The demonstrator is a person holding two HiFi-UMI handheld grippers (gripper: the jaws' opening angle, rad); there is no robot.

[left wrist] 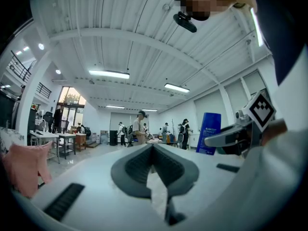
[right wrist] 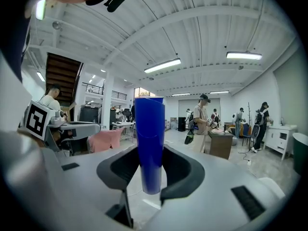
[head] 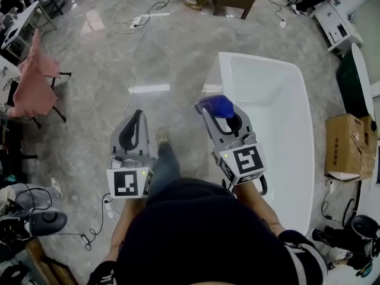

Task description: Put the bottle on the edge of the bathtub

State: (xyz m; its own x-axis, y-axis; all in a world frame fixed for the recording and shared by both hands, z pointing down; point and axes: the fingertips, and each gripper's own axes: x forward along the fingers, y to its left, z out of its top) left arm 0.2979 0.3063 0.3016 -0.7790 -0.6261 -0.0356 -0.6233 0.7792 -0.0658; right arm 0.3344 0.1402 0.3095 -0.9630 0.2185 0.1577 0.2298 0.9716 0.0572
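A blue bottle [head: 217,105] stands up between the jaws of my right gripper [head: 224,119], which is shut on it. In the head view it hangs over the near left rim of the white bathtub [head: 225,70]. The right gripper view has the bottle [right wrist: 149,143] upright in the middle, with the dark pads [right wrist: 185,170] against its sides. My left gripper [head: 137,122] is off to the left over the marble floor, its jaws together with nothing between them. From the left gripper view [left wrist: 153,150] the bottle [left wrist: 208,134] shows at the right, beside the right gripper.
A cardboard box [head: 347,147] sits right of the tub. A pink cloth on a chair [head: 32,82] is at far left. Cables and a power strip [head: 138,21] lie on the floor ahead. People and tables stand further back in the room.
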